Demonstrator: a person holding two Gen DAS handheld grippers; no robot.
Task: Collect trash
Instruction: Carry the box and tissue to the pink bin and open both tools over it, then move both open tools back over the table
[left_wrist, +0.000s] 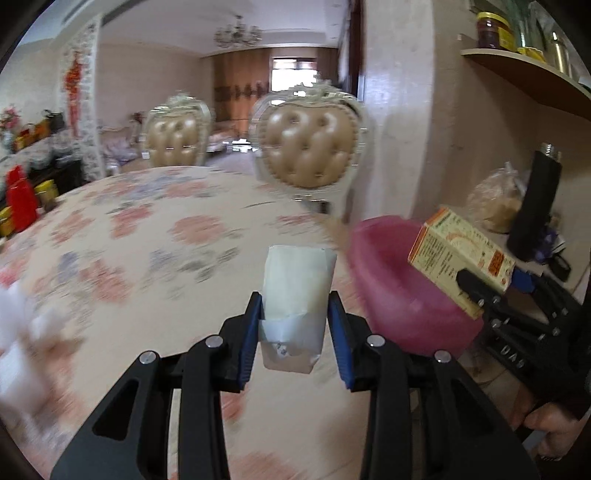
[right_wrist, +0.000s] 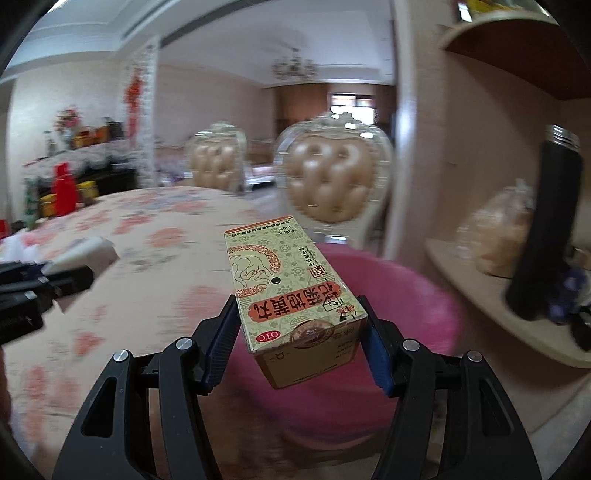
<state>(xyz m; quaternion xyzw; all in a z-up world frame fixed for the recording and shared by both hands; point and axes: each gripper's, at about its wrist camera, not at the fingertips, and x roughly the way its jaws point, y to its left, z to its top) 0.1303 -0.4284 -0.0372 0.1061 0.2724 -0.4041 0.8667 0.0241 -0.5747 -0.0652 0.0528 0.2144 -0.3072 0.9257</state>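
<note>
A pale, translucent wrapper (left_wrist: 295, 295) is clamped upright between the blue pads of the left gripper (left_wrist: 295, 321), above a floral tablecloth (left_wrist: 147, 240). A green and cream medicine box (right_wrist: 291, 295) is gripped by the right gripper (right_wrist: 301, 343), held over a pink plastic basin (right_wrist: 406, 314) just beside the table edge. Two padded chairs (left_wrist: 306, 140) are seen behind.
</note>
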